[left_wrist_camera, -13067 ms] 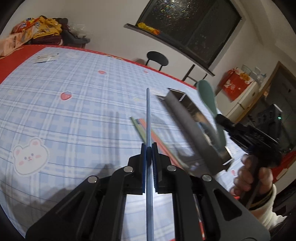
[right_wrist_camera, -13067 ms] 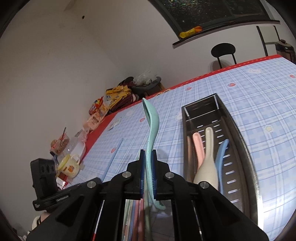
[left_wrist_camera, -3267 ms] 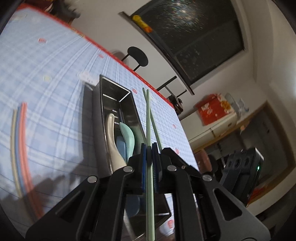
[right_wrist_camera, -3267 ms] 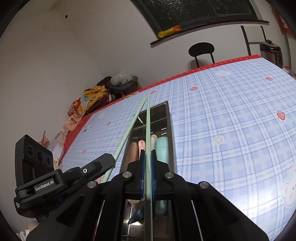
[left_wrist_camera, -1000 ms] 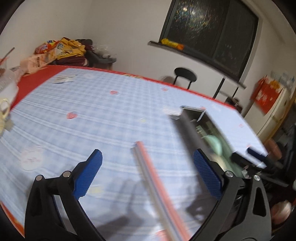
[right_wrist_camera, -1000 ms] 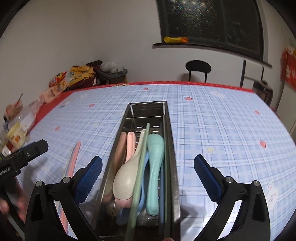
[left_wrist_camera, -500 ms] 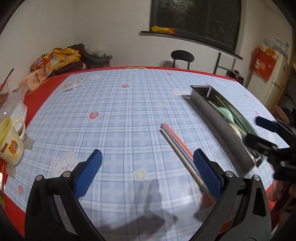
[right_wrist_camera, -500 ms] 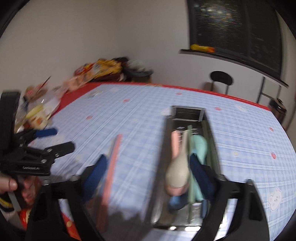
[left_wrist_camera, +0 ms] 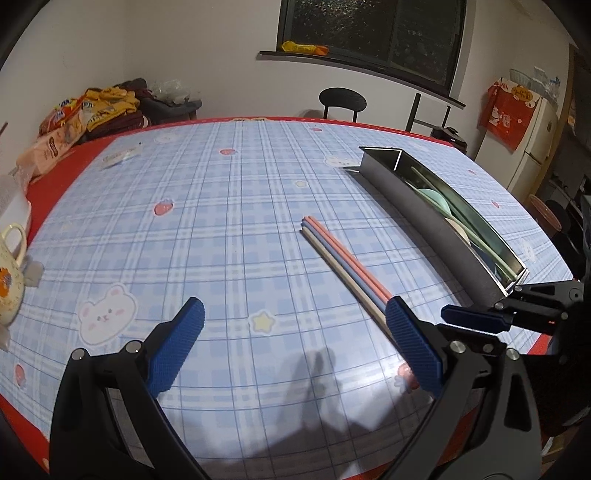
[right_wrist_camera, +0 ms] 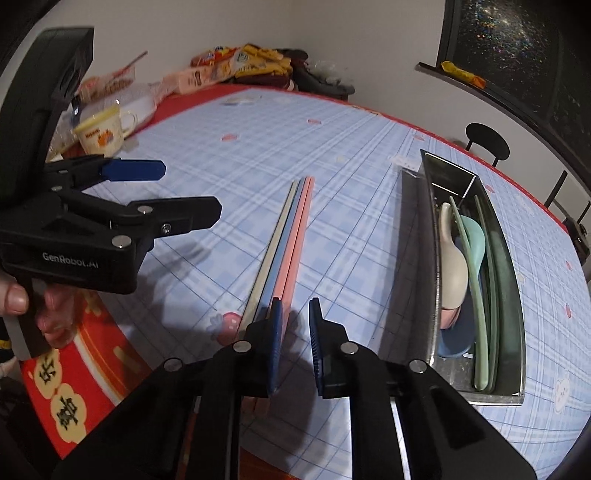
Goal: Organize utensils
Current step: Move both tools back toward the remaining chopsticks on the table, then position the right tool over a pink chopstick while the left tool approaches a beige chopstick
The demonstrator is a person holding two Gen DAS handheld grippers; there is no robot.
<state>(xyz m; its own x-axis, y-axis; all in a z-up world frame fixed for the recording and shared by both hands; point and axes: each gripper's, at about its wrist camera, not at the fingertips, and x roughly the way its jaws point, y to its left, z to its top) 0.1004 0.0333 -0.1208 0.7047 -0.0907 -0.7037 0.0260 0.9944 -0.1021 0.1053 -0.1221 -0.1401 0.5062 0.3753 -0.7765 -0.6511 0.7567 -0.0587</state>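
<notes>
White walls, a dark window (left_wrist_camera: 369, 29) with a yellow packet on its sill and a black round-backed chair (left_wrist_camera: 341, 101) are seen behind a large table covered by a blue checked cloth (left_wrist_camera: 221, 229) printed with bears, strawberries and stars and edged in red. At the far left of the left wrist view a cream mug (left_wrist_camera: 9, 273) with an orange print is set near the table edge, and snack packets (left_wrist_camera: 74, 114) are piled at the far left corner. The left gripper (left_wrist_camera: 295, 332) is held above bare cloth with its blue-padded jaws wide apart and nothing between them. Just right of the table's middle, three long chopsticks (left_wrist_camera: 340, 258), one beige, one pale blue and one pink, are laid side by side and touching, flat on the cloth. Further right a long stainless steel tray (left_wrist_camera: 424, 218) is placed on the cloth, apart from the chopsticks; in the right wrist view it is seen to hold a beige spoon (right_wrist_camera: 452, 266), a mint green spoon (right_wrist_camera: 474, 236), blue and pink spoons partly hidden beneath, and green chopsticks (right_wrist_camera: 491, 295). The right gripper (right_wrist_camera: 295, 325) is lowered over the near ends of the loose chopsticks; its jaws are closing, a narrow gap is left, and no chopstick is seen between the pads.
</notes>
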